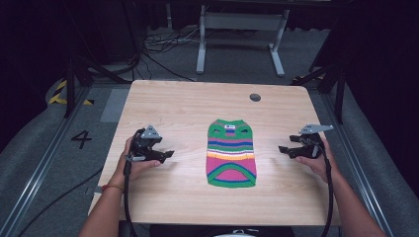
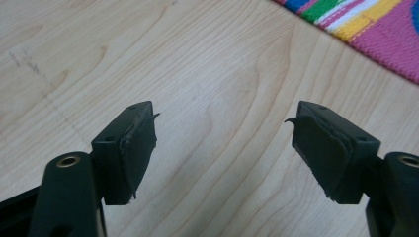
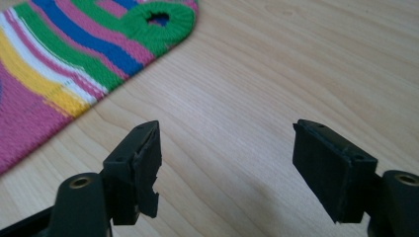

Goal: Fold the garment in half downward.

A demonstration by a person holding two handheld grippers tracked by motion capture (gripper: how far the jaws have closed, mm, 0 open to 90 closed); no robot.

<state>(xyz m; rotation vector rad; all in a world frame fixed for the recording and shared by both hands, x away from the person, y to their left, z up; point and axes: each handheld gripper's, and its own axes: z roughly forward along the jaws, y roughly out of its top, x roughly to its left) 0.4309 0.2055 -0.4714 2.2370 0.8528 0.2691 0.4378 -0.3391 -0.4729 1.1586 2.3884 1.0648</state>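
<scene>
A small knitted striped garment in green, blue, pink, yellow and white lies flat at the middle of the wooden table. My left gripper hovers to its left, jaws open and pointing toward it, with bare wood between them. In the left gripper view the garment's edge shows at the top right. My right gripper hovers on the garment's right, open with nothing between its jaws. The right gripper view has the garment at the upper left, with a green-rimmed armhole.
A round grey grommet sits in the table near its far edge. Beyond the table stand a white frame and loose cables on grey carpet. A floor marking "4" lies to the left. Bare wood surrounds the garment.
</scene>
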